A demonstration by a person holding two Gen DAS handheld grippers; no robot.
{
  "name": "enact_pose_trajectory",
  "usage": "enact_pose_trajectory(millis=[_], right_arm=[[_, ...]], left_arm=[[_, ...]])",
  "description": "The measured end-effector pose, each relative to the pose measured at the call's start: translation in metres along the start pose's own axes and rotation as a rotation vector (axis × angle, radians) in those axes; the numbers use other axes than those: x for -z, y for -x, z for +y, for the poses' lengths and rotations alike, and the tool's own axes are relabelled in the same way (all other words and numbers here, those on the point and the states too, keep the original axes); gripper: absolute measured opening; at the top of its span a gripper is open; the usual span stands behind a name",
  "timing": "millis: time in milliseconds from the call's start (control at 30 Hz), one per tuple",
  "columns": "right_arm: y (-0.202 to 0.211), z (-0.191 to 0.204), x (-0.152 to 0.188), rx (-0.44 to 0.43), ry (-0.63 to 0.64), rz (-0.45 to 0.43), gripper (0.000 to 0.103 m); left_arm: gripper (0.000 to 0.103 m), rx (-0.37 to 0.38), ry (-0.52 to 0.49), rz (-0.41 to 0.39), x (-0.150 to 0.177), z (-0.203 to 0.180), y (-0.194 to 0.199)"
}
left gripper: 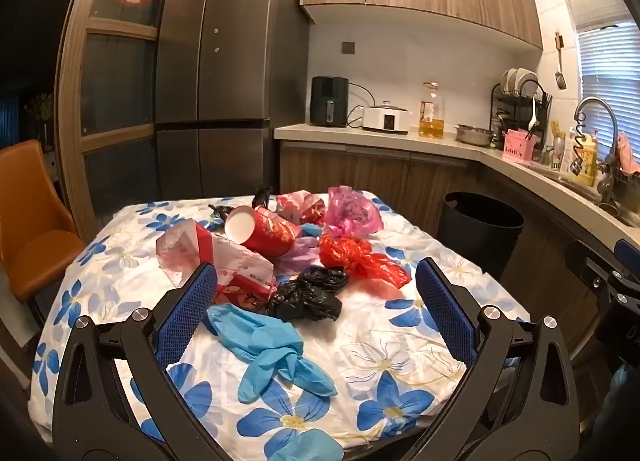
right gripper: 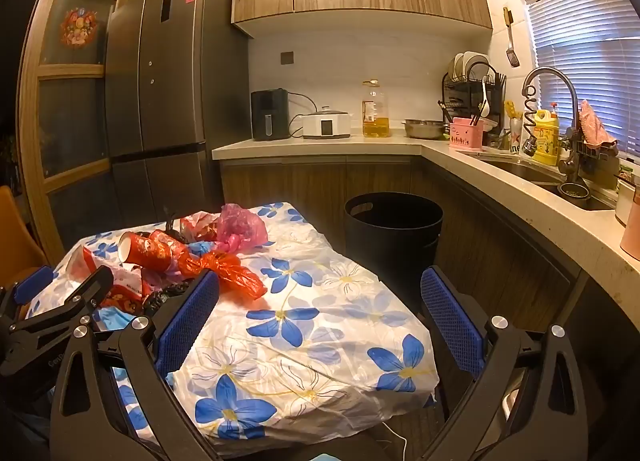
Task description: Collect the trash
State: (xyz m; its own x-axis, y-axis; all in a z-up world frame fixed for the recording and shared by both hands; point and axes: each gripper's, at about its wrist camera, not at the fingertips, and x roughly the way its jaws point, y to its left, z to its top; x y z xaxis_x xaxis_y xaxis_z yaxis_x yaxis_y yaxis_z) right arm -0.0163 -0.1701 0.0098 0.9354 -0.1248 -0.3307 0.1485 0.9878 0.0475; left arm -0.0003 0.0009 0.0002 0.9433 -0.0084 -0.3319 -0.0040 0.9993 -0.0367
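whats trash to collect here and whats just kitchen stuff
Job: blue gloves, black bag, red bag, pink bag, red cup, wrapper, bin.

Lying about: oil bottle, air fryer, cooker, dish rack.

Legible text, by item:

1. Can [right gripper: 516, 137] by the sink, on the counter [right gripper: 320, 147]: letters "ne" beside a red star; the rest is hidden.
2. Same can in the left wrist view [left gripper: 557, 159]: "ine", partly cut off.
3. Hand-held gripper body [right gripper: 24, 357], left edge of the right wrist view: pale lettering starting "Con"; remainder unreadable.
4. Fridge [left gripper: 224, 41]: stickers near the top, print too small to read.
5. Oil bottle [right gripper: 375, 109], yellow bottle [right gripper: 546, 137], red paper cup [left gripper: 264, 231]: printed labels, illegible.
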Motion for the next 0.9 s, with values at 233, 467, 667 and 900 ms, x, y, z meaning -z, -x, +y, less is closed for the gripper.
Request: enact_pose_trajectory(millis=[233,467,667,900], right_arm=[[0.0001,0.0008,0.0000,-0.002,0.003,0.000,0.098],[-0.0001,-0.0002,0.0004,0.000,-0.002,-0.001,0.098],[0.0002,-0.0003,0.0004,-0.002,-0.003,-0.001,0.098],[0.0001,-0.0005,0.0001,-0.003,-0.003,-0.001,0.098]], left_arm=[[0.097,0.007,0.003,0.006,0.0000,-0.0001,-0.0010],[0.097,0.007,0.003,0.006,0.0001,-0.0008,-0.0012],[0.097,0.007,0.006,0.007,0.0000,-0.0004,-0.0013],[0.097,0.006,0.007,0.007,0.0001,-0.0006,-0.0016]])
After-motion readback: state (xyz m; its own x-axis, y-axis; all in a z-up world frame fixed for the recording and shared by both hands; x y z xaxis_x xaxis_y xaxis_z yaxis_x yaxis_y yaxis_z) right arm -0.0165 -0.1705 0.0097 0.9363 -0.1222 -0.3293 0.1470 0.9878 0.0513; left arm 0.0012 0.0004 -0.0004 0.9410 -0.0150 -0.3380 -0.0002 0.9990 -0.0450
